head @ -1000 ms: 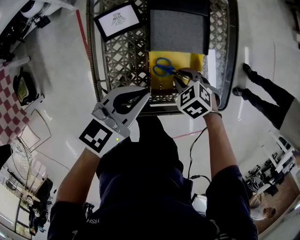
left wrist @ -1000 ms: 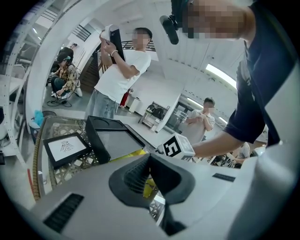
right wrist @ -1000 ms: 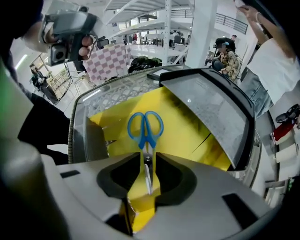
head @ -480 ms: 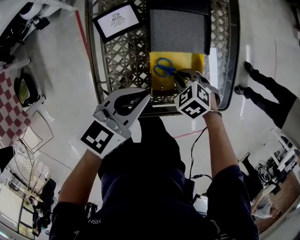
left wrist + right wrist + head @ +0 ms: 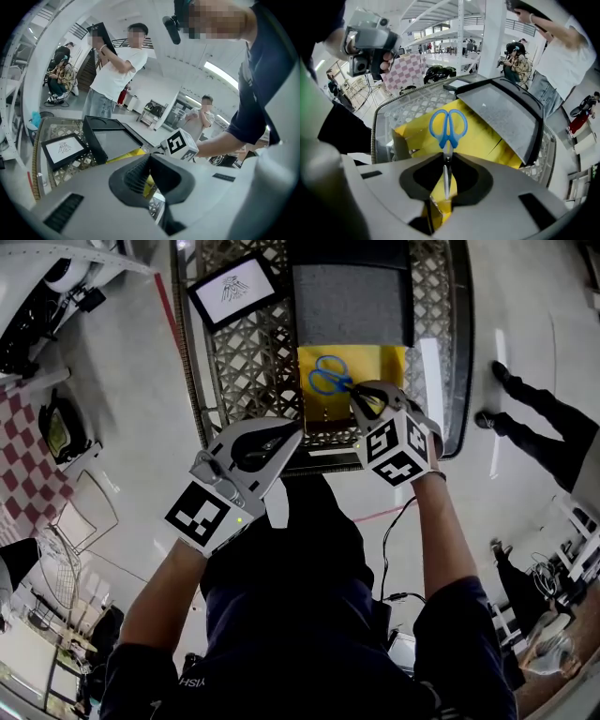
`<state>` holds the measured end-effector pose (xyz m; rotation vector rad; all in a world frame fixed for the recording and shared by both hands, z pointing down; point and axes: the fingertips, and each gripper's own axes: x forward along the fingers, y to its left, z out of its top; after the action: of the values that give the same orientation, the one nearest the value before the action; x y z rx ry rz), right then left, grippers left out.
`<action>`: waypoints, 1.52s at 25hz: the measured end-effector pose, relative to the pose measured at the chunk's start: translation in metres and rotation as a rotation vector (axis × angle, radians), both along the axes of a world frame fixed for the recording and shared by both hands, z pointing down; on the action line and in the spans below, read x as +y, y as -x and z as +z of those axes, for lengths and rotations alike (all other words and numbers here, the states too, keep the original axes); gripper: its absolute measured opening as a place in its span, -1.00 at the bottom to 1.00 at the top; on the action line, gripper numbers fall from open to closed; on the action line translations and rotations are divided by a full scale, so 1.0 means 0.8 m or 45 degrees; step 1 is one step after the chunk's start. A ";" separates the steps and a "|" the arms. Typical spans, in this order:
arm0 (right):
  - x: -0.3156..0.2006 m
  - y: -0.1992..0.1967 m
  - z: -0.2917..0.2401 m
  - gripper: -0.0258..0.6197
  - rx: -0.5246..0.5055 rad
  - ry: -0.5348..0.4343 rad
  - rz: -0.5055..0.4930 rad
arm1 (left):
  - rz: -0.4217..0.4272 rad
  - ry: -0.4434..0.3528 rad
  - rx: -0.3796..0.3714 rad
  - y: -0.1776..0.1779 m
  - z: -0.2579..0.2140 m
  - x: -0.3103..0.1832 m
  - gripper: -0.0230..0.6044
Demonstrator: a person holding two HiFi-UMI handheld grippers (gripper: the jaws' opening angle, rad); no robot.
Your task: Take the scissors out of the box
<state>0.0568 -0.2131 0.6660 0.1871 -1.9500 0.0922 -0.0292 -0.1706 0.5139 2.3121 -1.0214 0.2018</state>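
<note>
Blue-handled scissors (image 5: 326, 374) (image 5: 448, 125) lie in the open yellow box (image 5: 386, 365) (image 5: 485, 140), handles pointing away from me. My right gripper (image 5: 361, 396) (image 5: 446, 177) reaches steeply down into the box. Its jaws have just been closing, and the pads now press on the steel blades between them. My left gripper (image 5: 292, 435) (image 5: 149, 162) hovers at the basket's near rim, left of the box. It is shut and holds nothing.
The box sits in a wire mesh basket (image 5: 246, 354) with its black, grey-lined lid (image 5: 352, 302) (image 5: 502, 112) folded back beyond it. A framed picture (image 5: 234, 281) (image 5: 62, 149) lies at the basket's far left. A person's legs (image 5: 536, 420) stand to the right.
My right hand has rolled slightly and its marker cube has shifted a little to the right. The scissors still lie in the box. My left gripper has not moved.
</note>
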 end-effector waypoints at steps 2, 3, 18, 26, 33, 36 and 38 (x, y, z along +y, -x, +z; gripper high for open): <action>-0.002 0.003 -0.015 -0.69 -0.031 -0.025 0.024 | 0.007 -0.014 -0.009 0.001 -0.007 -0.001 -0.85; -0.002 0.004 -0.023 -0.69 -0.046 -0.037 0.035 | 0.011 -0.023 -0.016 0.002 -0.011 -0.002 -0.85; -0.014 0.011 -0.190 -0.69 -0.329 -0.252 0.238 | 0.080 -0.196 -0.098 0.008 -0.101 -0.020 -0.85; -0.015 0.018 -0.276 -0.69 -0.493 -0.356 0.307 | 0.124 -0.278 -0.130 0.007 -0.151 -0.029 -0.85; -0.013 0.019 -0.335 -0.69 -0.607 -0.419 0.356 | 0.147 -0.328 -0.150 0.007 -0.181 -0.031 -0.85; -0.010 0.020 -0.358 -0.69 -0.646 -0.444 0.366 | 0.152 -0.347 -0.159 0.007 -0.194 -0.031 -0.85; -0.008 0.020 -0.370 -0.69 -0.659 -0.460 0.367 | 0.156 -0.357 -0.160 0.006 -0.202 -0.030 -0.85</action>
<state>0.0406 -0.2197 0.3698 0.7445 -2.4325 -0.0286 -0.0342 -0.1947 0.3526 2.6481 -1.0247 0.2706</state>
